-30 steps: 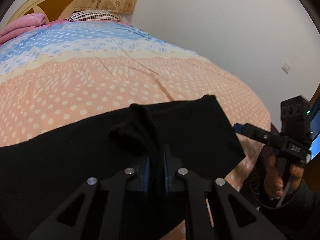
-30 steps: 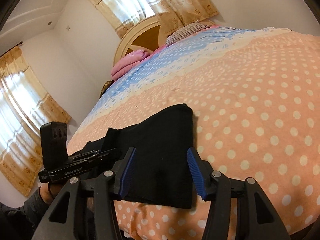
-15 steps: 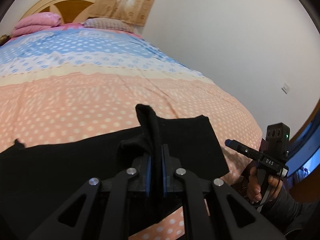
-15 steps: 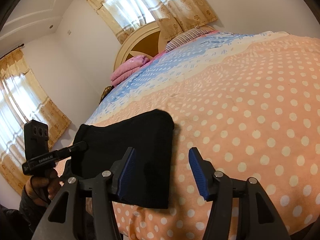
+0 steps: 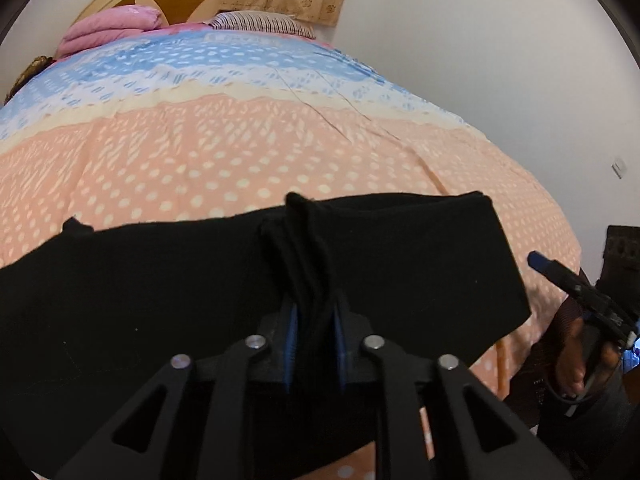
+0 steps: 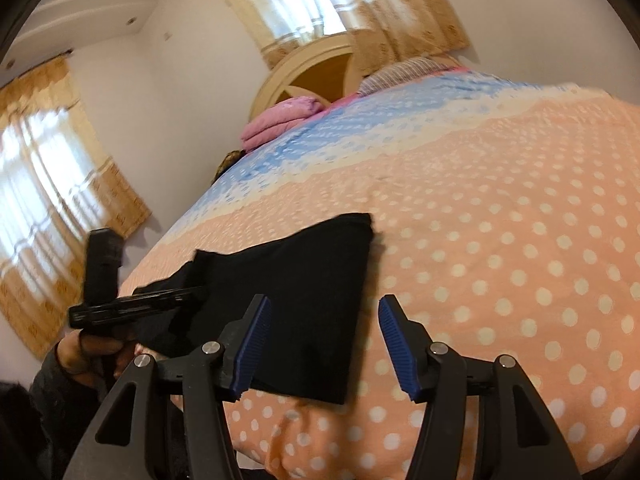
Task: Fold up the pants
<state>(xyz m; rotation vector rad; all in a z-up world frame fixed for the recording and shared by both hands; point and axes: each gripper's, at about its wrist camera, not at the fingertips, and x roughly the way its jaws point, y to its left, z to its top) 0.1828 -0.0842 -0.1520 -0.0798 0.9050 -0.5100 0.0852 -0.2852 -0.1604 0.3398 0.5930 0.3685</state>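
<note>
The black pants (image 5: 400,264) lie across the near part of the bed, with a squared end to the right. My left gripper (image 5: 314,344) is shut on a bunched fold of the pants near their near edge. In the right wrist view the pants (image 6: 312,300) lie ahead and left, and my right gripper (image 6: 324,344) is open and empty just above their near right corner. The left gripper (image 6: 132,304) shows there at the left, on the cloth. The right gripper (image 5: 576,284) shows at the right edge of the left wrist view.
The bed (image 5: 240,152) has a peach and blue dotted cover. A pink folded blanket (image 5: 108,32) and a striped pillow (image 5: 260,24) lie by the headboard. A white wall (image 5: 500,60) runs along the right. Curtained windows (image 6: 52,184) stand at left.
My left gripper has shifted with the pinched fold, and the pants now lie wider across its view. My right gripper has moved closer over the pants' near right corner, still open.
</note>
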